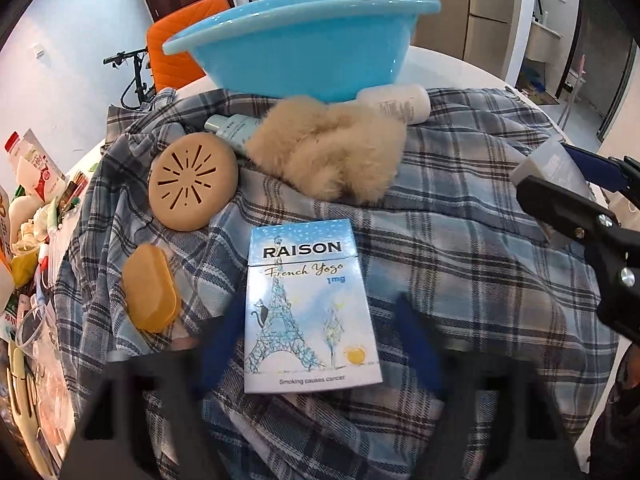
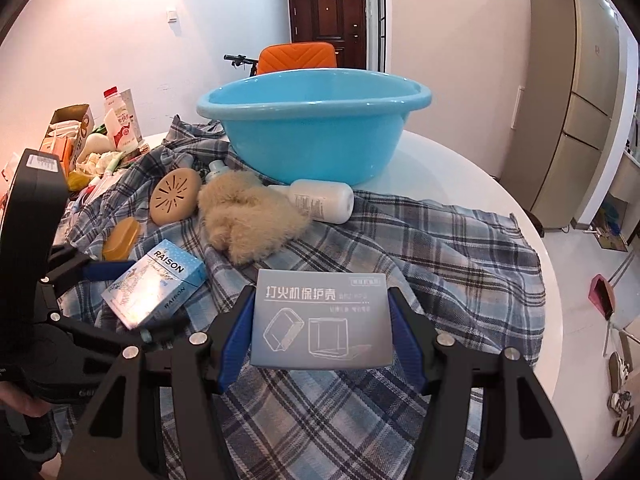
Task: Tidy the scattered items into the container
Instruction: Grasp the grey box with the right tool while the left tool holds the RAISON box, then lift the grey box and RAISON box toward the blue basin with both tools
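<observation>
The right claw (image 2: 322, 322) grips a flat grey lighter-case box (image 2: 321, 320) between its blue pads, closed on both side edges and lifted above the plaid cloth (image 2: 440, 248). The left claw (image 1: 316, 344) straddles a glossy blue-and-white cigarette pack (image 1: 310, 308); its blurred fingers flank the pack, and whether they press on it cannot be told. The step in hand appears to be carrying the grey box to the smooth blue plastic basin (image 2: 312, 136), which stands at the far side of the round white table (image 2: 460, 168), its inside hidden. The next move likely calls for lifting over the rim before release. Still scattered on the cloth: a fluffy beige plush (image 2: 248, 216), a tan vented disc (image 2: 176, 196), an amber soap-like bar (image 2: 122, 238) and a white bottle (image 2: 320, 200) lying on its side.
</observation>
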`<state>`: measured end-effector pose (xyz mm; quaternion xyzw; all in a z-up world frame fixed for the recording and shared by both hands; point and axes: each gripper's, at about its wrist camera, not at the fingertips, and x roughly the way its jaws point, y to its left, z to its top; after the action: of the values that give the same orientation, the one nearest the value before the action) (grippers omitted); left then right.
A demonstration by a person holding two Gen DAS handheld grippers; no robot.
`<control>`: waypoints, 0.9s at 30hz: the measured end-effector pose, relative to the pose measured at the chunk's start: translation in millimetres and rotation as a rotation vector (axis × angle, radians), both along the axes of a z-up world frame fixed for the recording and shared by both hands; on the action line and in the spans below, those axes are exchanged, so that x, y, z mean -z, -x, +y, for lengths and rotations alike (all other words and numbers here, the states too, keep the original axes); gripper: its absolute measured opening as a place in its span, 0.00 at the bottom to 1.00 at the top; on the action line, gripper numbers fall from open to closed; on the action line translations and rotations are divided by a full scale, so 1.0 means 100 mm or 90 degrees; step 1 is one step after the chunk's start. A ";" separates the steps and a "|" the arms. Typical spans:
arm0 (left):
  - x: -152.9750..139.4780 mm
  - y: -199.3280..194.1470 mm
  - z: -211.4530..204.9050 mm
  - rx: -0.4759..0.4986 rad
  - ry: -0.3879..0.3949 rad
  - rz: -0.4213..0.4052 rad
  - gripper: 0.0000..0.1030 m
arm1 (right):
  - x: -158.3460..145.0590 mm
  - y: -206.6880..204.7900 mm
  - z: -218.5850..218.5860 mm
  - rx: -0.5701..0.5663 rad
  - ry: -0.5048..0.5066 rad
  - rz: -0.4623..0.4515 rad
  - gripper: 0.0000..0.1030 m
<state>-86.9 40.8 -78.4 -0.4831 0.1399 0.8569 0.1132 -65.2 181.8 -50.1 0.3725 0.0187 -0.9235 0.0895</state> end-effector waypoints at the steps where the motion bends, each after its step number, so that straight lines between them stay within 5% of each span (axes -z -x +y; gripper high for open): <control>1: 0.00 0.00 0.00 0.005 0.001 0.002 0.58 | 0.01 0.00 0.00 0.000 0.000 -0.001 0.60; 27: -0.50 -0.06 -0.07 -0.004 -0.033 0.066 0.57 | -0.13 0.00 -0.05 -0.007 -0.005 0.024 0.60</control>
<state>-81.0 34.2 -28.1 -0.4356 0.1219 0.8844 0.1154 -65.2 176.5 -36.7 0.3552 0.0265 -0.9298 0.0928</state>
